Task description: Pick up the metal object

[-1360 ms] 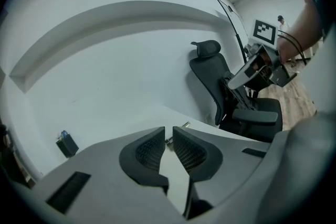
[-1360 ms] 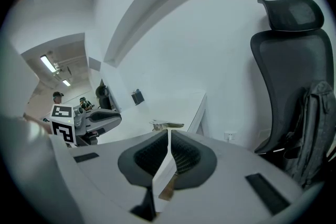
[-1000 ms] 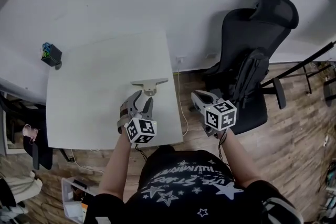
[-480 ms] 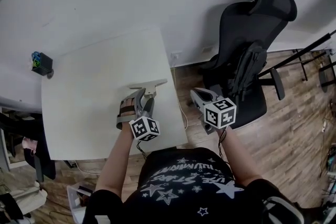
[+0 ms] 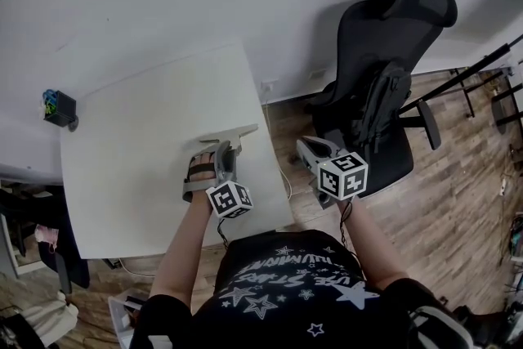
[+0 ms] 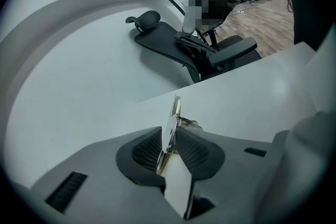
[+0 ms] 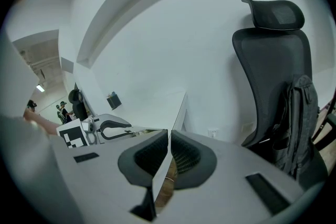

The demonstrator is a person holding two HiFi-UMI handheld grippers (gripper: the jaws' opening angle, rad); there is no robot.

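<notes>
- We see the metal object [image 5: 233, 131] lying on the white table [image 5: 122, 176], near its right edge; its long flat bar runs left to right across the table, the right end tipped slightly away from us; a short stem points back toward the left gripper [image 5: 223, 153]
- In the left gripper view the metal object [image 6: 172, 123] shows edge-on as a thin plate pointing away along the jaws; the left gripper [image 6: 169, 140] is closing on it, a ribbed pad against each face
- We find the right gripper [image 5: 304, 148] off the table's right side, over the wooden floor; the right gripper [image 7: 169, 150] has its jaws together on nothing; the black chair [image 5: 384, 53] stands beyond it
</notes>
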